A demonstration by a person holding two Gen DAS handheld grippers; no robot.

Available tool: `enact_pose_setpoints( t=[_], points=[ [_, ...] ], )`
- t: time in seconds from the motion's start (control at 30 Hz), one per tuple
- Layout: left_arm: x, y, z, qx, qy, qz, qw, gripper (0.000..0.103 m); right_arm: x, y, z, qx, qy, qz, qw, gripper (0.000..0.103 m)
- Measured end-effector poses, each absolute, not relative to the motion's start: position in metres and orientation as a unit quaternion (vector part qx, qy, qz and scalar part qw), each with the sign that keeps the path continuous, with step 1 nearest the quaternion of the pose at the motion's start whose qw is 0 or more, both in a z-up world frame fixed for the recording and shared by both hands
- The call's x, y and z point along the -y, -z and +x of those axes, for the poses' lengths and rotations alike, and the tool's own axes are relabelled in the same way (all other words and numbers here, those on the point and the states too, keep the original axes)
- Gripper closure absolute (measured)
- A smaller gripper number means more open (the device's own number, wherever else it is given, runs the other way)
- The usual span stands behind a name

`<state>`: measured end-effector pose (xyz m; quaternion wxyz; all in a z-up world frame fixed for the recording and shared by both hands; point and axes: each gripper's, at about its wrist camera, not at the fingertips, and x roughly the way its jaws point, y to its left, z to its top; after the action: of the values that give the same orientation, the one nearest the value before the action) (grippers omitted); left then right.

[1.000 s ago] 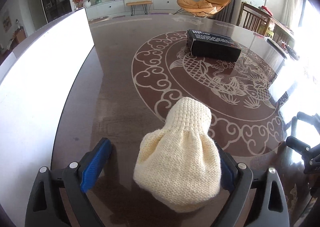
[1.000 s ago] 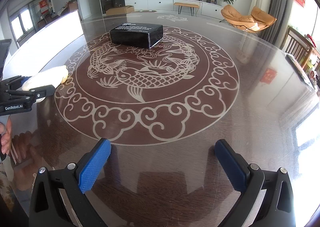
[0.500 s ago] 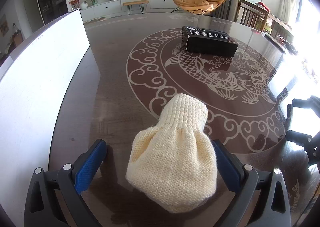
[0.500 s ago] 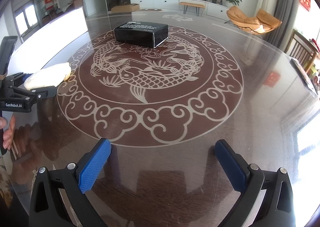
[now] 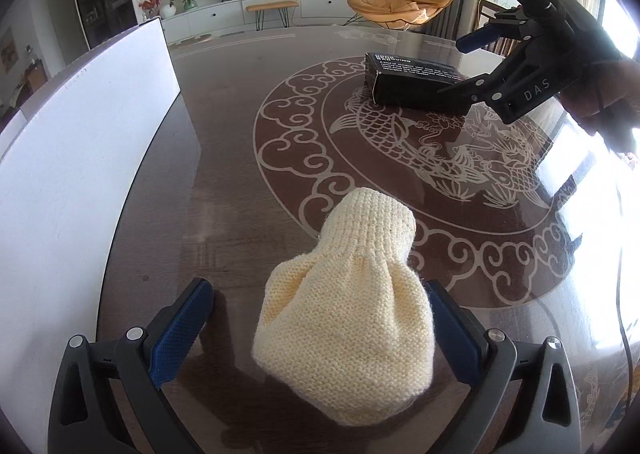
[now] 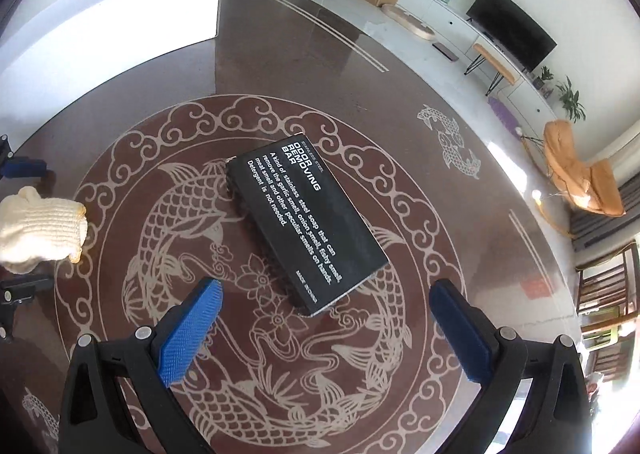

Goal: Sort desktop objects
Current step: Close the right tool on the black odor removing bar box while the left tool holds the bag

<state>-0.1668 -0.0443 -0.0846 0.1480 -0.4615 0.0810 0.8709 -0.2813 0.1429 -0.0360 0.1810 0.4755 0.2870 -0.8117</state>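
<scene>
A cream knitted pouch (image 5: pixel 348 318) lies on the dark table between the wide-open fingers of my left gripper (image 5: pixel 320 330); its right side is against the right pad, the left pad stands apart from it. It also shows at the left edge of the right wrist view (image 6: pixel 40 230). A black box (image 6: pixel 304 225) printed "Odor Removing Bar" lies on the fish pattern, also seen in the left wrist view (image 5: pixel 416 81). My right gripper (image 6: pixel 324 326) is open and hovers above the box's near end; from the left wrist it appears over the box (image 5: pixel 464 65).
A white open bin (image 5: pixel 80 141) stands along the table's left side, also in the right wrist view (image 6: pixel 120 21). The round table (image 6: pixel 360 73) has a carved fish and cloud pattern. A living room with chairs lies beyond.
My right gripper has swung forward and up over the black box, now looking down on it. My left gripper stays open around the pouch, nearly unmoved.
</scene>
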Motion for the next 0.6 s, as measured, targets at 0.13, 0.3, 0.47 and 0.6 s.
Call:
enact_pose_setpoints(
  t=[0.13, 0.3, 0.47, 0.6],
  points=[
    [0.044, 0.085, -0.167, -0.081, -0.871, -0.462, 0.148, 0.0, -0.119, 0.046, -0.307, -0.295, 0.809, 0.469, 0.197, 0.0],
    [0.044, 0.085, -0.167, -0.081, -0.871, -0.462, 0.148, 0.0, -0.108, 0.065, -0.334, -0.284, 0.789, 0.507, 0.199, 0.001],
    [0.044, 0.084, -0.167, -0.081, -0.871, -0.462, 0.148, 0.0, -0.123, 0.06, -0.341, -0.192, 0.788, 0.543, 0.218, 0.033],
    [0.044, 0.084, -0.167, -0.081, -0.871, -0.462, 0.148, 0.0, -0.139, 0.053, -0.319, -0.154, 0.799, 0.544, 0.204, 0.044]
  ],
)
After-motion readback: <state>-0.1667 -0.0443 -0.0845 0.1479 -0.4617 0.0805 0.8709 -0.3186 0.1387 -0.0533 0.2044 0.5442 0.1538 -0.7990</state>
